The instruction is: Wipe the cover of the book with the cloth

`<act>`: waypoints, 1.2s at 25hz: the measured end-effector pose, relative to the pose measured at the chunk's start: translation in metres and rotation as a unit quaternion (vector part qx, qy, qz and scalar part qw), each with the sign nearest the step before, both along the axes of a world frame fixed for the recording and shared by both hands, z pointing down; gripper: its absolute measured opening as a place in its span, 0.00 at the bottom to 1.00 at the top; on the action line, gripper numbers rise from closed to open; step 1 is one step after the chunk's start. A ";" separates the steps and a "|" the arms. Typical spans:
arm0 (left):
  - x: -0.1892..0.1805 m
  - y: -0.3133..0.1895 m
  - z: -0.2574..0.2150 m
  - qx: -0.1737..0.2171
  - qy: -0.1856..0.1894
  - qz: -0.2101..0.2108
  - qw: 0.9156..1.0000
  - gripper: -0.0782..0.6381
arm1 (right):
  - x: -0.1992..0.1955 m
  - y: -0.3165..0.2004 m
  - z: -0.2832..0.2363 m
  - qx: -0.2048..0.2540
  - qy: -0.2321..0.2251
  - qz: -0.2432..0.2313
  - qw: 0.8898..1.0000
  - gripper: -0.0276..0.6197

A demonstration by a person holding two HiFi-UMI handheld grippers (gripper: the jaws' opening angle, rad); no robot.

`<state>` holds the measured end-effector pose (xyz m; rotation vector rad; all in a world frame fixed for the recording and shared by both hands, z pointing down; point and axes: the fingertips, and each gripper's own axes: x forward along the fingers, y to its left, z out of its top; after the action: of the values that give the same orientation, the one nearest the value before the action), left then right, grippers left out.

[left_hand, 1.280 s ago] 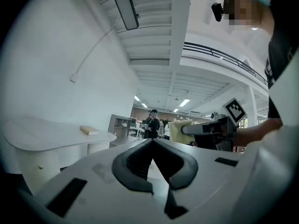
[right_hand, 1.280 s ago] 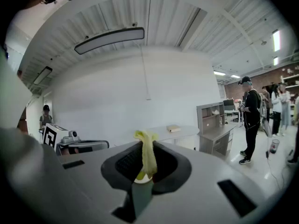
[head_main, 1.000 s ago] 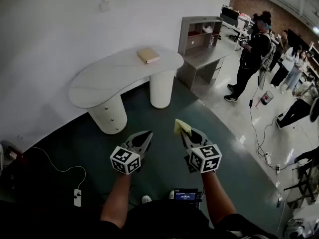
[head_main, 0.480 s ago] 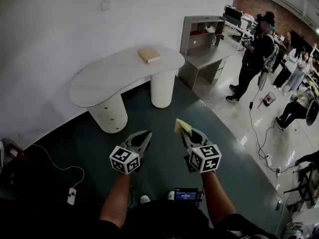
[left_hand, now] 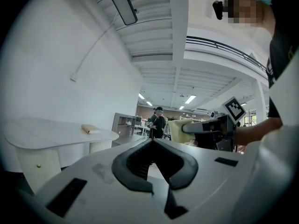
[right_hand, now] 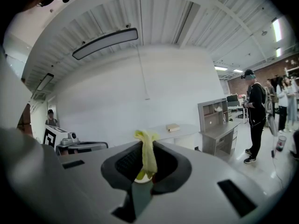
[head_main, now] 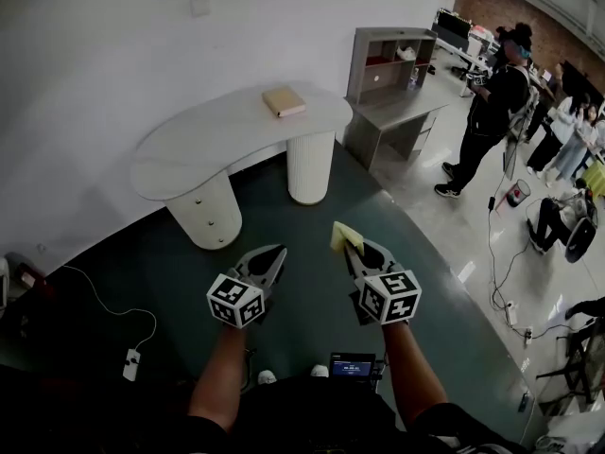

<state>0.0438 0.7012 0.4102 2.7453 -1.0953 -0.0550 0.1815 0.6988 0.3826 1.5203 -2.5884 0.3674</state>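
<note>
Cloth [head_main: 345, 238]: being pinched in the jaws of the right gripper [head_main: 349, 250], unchanged.
Left gripper [head_main: 276, 254]: being held empty, jaws pressed together.
Book [head_main: 285, 101]: being neared only slightly on the table [head_main: 189, 149]; wiping is not yet being started.

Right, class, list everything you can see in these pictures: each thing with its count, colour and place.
book: one, tan, lying flat near the right end of the table
table: one, white, curved top on two round legs, by the wall
cloth: one, yellow, pinched in the right claw
desk: one, grey, with a shelf unit, right of the table
standing person: one, in black, beside the desk; others further right, too small to count
power strip: one, white, on the dark floor at left
left claw: one, grey, shut, empty
right claw: one, grey, shut on the cloth
</note>
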 end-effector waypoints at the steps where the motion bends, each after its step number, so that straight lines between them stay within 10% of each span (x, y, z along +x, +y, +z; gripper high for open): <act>1: 0.005 -0.002 0.000 0.000 -0.002 -0.003 1.000 0.11 | 0.005 -0.002 0.000 0.000 -0.001 -0.003 1.000 0.18; 30: 0.038 -0.174 0.024 -0.011 -0.026 0.026 0.999 0.12 | 0.021 -0.163 0.016 -0.022 0.013 -0.016 1.000 0.18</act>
<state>0.0814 0.5273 0.4340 2.7687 -1.0309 0.0367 0.2024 0.5354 0.3989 1.4575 -2.5643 0.3939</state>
